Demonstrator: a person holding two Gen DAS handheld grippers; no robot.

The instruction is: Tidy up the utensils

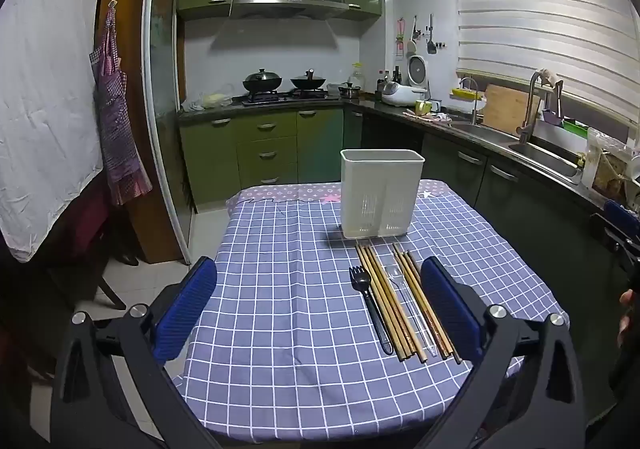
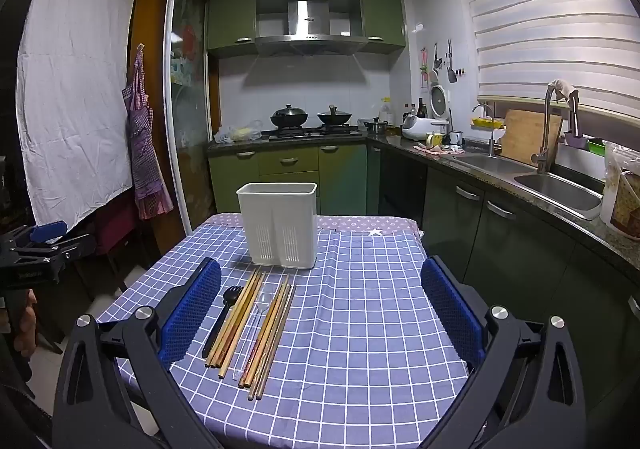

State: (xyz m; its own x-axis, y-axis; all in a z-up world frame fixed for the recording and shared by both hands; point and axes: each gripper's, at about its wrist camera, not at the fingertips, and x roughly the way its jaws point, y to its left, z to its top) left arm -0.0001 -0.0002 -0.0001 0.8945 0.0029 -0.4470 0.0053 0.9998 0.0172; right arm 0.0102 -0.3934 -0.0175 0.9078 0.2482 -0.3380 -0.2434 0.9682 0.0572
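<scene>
both sets of jaws are standing fully spread and gripping nothing: the left gripper [image 1: 320,313] is hovering over bare cloth with the utensil row just inside its right finger, and the right gripper [image 2: 320,313] is hovering with the same row just inside its left finger. nothing is being held, so this reads as the opening step, before the first pick. the fork [image 1: 370,305], the chopsticks [image 1: 390,305] and a clear spoon [image 2: 264,303] are lying side by side, flat, tips pointing toward the holder [image 2: 278,223], which is standing upright and apparently empty just beyond them. the next move is probably calling for one gripper to centre over a single piece and close across it; the pieces are lying close together, so neighbours may get dragged. the table [image 2: 360,329] is offering open cloth to the right of the row; its near edge is sitting under the grippers, its left edge close to the fork.
</scene>
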